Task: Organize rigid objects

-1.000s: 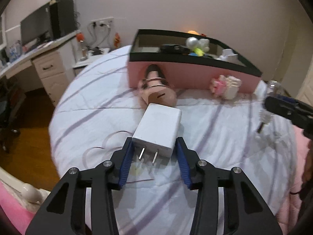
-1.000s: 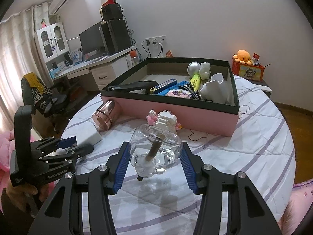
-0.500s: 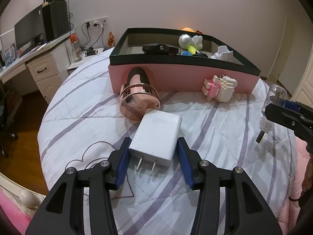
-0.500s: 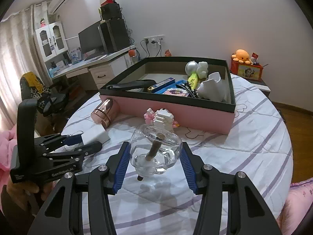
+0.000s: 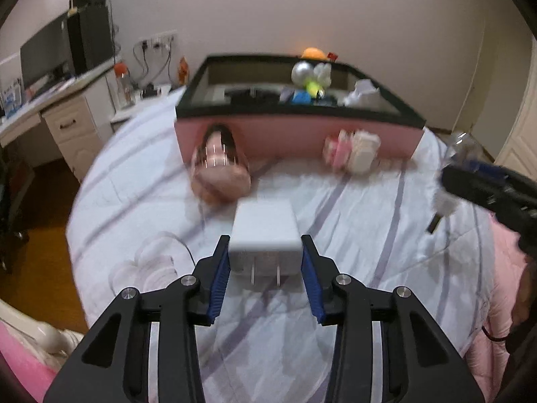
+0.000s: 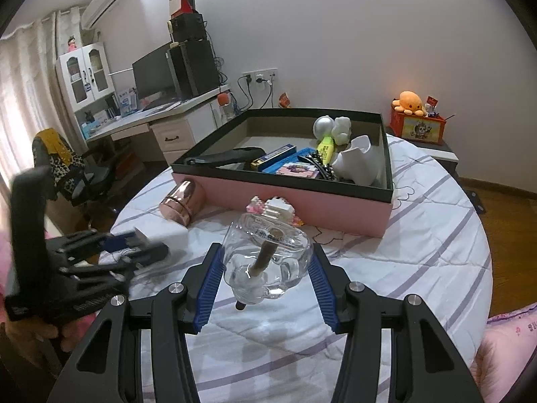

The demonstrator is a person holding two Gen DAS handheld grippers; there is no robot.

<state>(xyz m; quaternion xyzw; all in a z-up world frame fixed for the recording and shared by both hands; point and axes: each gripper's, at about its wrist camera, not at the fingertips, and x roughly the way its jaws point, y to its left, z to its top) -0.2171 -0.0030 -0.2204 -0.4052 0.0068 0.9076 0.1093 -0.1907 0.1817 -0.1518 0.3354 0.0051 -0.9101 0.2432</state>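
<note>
My left gripper is shut on a white plug adapter, prongs toward the camera, held above the bed. It also shows in the right wrist view. My right gripper is shut on a clear glass bottle with a brown stick inside. That bottle shows at the right edge of the left wrist view. A pink box with a black rim holds several items at the far side of the bed. A rose-gold cylinder and a pink-white block toy lie in front of it.
The round bed has a white striped cover. A desk with a monitor stands at the left, with a chair beside it. An orange plush sits on a box behind the bed.
My left gripper has lifted and swung with the adapter, now facing the pink box more squarely; its view is blurred by motion. My right gripper has barely moved with the bottle.
</note>
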